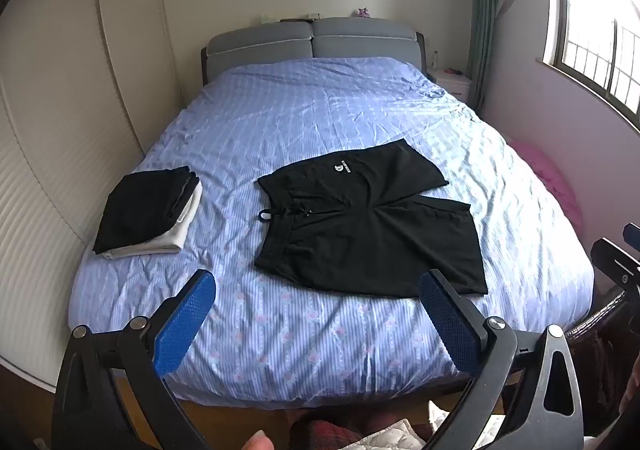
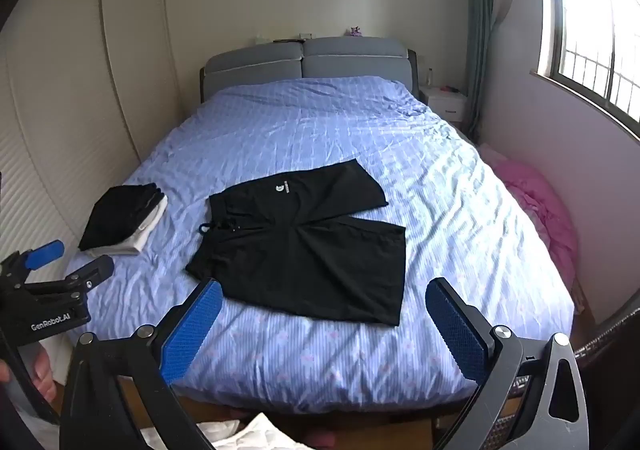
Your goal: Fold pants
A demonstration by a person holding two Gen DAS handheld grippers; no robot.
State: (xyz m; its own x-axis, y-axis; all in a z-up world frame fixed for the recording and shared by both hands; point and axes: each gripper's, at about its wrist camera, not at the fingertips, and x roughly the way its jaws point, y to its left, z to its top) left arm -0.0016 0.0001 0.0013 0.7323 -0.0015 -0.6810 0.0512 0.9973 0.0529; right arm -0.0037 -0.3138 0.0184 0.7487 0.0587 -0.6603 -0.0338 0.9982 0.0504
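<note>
Pants [image 1: 368, 226] lay spread flat on the bed [image 1: 304, 338], just ahead of both tongs, legs pointing right. Left tongs [image 1: 318, 318] and right tongs [image 2: 324, 324] hovered above the bed's near edge, each spread wide and holding nothing. Left of the left tongs sat a folded stack [image 1: 148, 210].

White lettering "GenRobot.AI" stands on the black body of the left claw [image 2: 68, 262], seen to the left of the right claw [image 2: 324, 306]. The shorts [image 2: 304, 250] ahead carry a small white logo, too small to read.
</note>
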